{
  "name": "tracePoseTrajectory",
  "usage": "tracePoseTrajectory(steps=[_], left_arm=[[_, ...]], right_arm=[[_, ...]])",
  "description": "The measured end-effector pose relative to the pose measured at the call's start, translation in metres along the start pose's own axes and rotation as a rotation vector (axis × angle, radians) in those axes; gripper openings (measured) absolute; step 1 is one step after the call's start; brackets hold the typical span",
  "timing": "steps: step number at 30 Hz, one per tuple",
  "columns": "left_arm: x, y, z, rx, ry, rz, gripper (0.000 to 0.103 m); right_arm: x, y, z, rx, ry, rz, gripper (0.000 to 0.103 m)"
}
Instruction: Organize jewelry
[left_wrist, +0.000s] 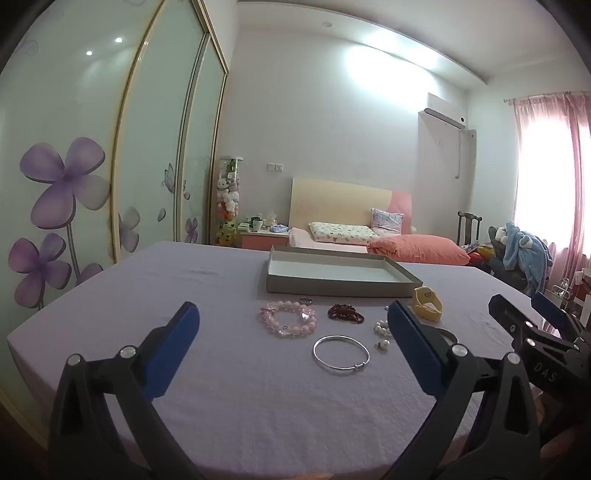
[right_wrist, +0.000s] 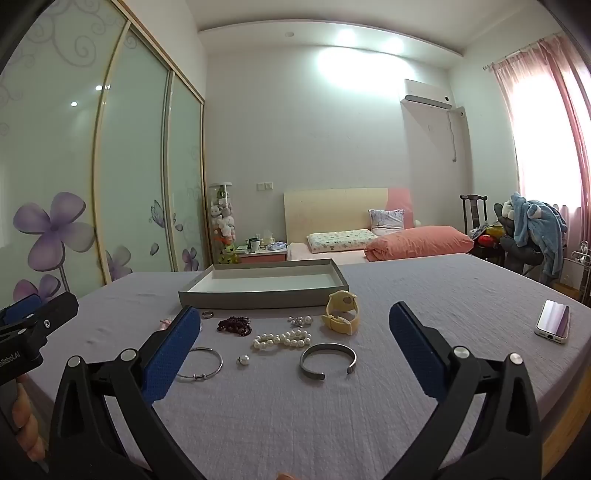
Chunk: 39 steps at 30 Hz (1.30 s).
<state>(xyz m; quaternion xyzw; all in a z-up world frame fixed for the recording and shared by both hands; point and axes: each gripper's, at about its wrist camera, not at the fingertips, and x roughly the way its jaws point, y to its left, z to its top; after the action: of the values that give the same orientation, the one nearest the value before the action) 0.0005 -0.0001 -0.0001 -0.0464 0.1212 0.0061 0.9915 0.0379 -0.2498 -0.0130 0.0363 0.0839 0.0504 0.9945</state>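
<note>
Jewelry lies loose on the counter (left_wrist: 110, 295) before an empty tray (left_wrist: 341, 275). Left view: the left tool (left_wrist: 293, 321) hangs open above a pink bracelet (left_wrist: 288, 319) and silver bangle (left_wrist: 341, 354); its finger hides part of the pearls (left_wrist: 380, 326). Right view: the right tool (right_wrist: 294, 320) hangs open over pearls, cuff (right_wrist: 328, 360) and watch (right_wrist: 341, 312). The beads probably sag; the rigid, slippery bangle is best pinched across its rim.

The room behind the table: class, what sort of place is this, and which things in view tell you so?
Most likely a bedroom in a home. A bed with pillows stands against the far wall, sliding wardrobe doors line the left side, and pink curtains hang at the window.
</note>
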Motion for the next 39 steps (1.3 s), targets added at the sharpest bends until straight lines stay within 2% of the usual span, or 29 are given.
tracePoseTrajectory(steps=[39], left_arm=[[-0.0001, 0.0042, -0.0008, -0.004, -0.003, -0.001, 0.099]], right_arm=[[-0.0015, -0.0010, 0.0008, 0.016, -0.001, 0.001, 0.101]])
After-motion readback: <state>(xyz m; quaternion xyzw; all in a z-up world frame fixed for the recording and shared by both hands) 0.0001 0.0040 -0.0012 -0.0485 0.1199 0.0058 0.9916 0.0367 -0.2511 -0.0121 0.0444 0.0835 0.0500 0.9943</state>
